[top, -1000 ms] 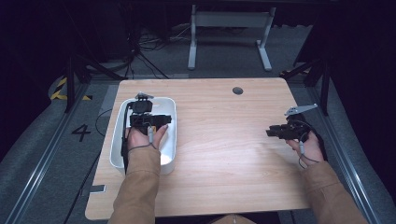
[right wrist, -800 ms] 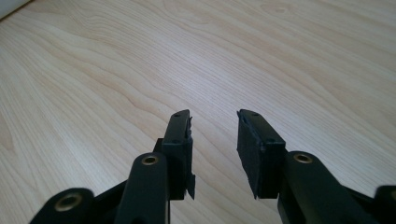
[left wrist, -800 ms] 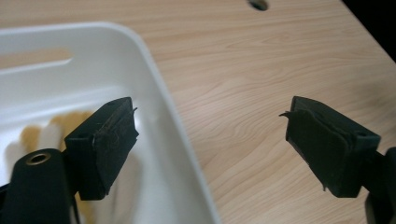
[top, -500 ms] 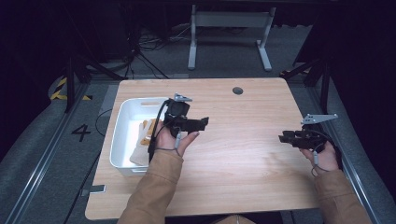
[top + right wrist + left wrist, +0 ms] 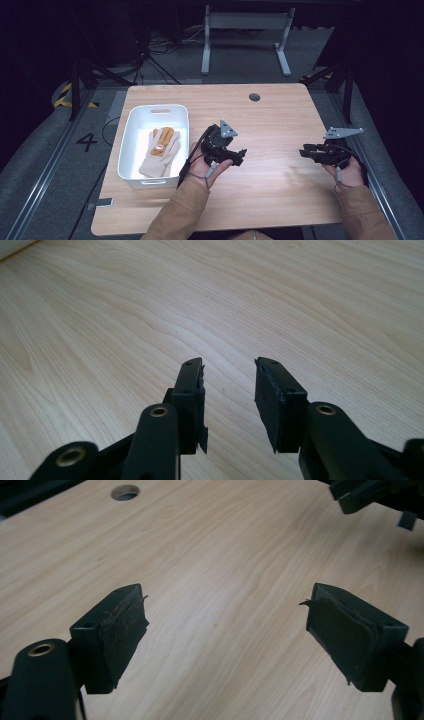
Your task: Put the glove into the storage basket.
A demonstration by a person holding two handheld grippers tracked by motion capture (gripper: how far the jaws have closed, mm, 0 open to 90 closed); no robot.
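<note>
A white bin (image 5: 129, 145) stands at the table's left with a cream and orange glove (image 5: 161, 150) lying in it. My left gripper (image 5: 239, 156) hovers over the middle of the table, to the right of the bin, pointing right. In the left gripper view its jaws stand wide apart (image 5: 225, 625) with only bare wood between them. My right gripper (image 5: 303, 152) is near the right edge and points left toward the other. Its jaws (image 5: 229, 390) have a narrow gap between them, and nothing is held.
The wooden table (image 5: 270, 120) has a round cable hole (image 5: 255, 97) near its far edge. Dark floor, a rail and cables surround the table. A metal stand's legs (image 5: 245, 45) rise beyond the far edge.
My left hand has come out from over the bin and moved right to the table's middle, uncovering the glove in the bin. My right hand has shifted slightly right.
</note>
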